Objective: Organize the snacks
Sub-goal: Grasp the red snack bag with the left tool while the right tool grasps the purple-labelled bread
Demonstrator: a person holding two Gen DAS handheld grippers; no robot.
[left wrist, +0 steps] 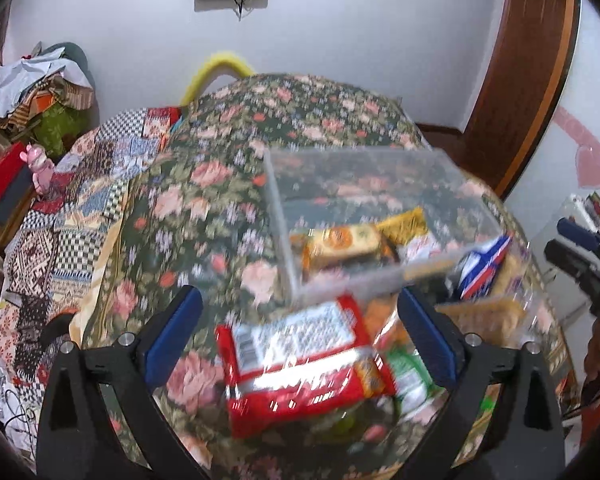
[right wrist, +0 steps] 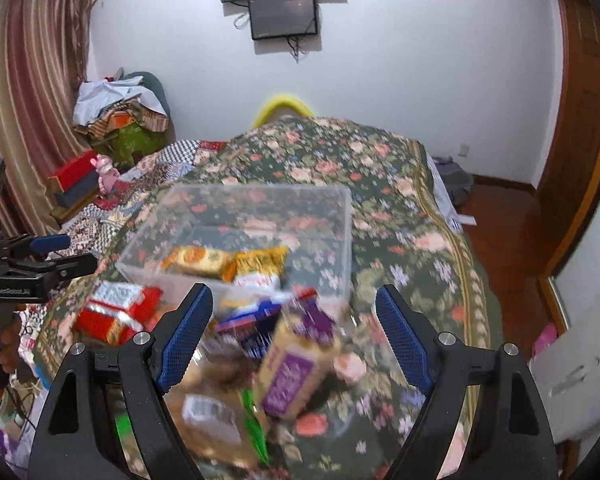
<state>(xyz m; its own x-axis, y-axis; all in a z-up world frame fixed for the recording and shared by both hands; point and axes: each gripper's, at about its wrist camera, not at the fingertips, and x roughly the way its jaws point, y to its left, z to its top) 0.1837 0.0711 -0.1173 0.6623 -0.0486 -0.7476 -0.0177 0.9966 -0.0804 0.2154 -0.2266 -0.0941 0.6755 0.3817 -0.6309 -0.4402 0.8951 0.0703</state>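
Observation:
A clear plastic box (left wrist: 364, 184) stands on the floral-covered table and holds a few snack packs, among them an orange-and-cream pack (left wrist: 342, 246). It also shows in the right wrist view (right wrist: 260, 208). My left gripper (left wrist: 300, 332) is open, with a red snack pack (left wrist: 300, 364) lying between and below its fingers. My right gripper (right wrist: 296, 328) is open above a tan and purple pack (right wrist: 296, 368) and a blue pack (right wrist: 248, 316). Both views are blurred by motion.
More loose snacks lie in a heap near the table's front edge, including a green pack (left wrist: 410, 376) and a blue-white pack (left wrist: 484, 266). A patchwork-covered surface (left wrist: 80, 200) lies to the left. A wooden door (left wrist: 520, 72) stands at the right.

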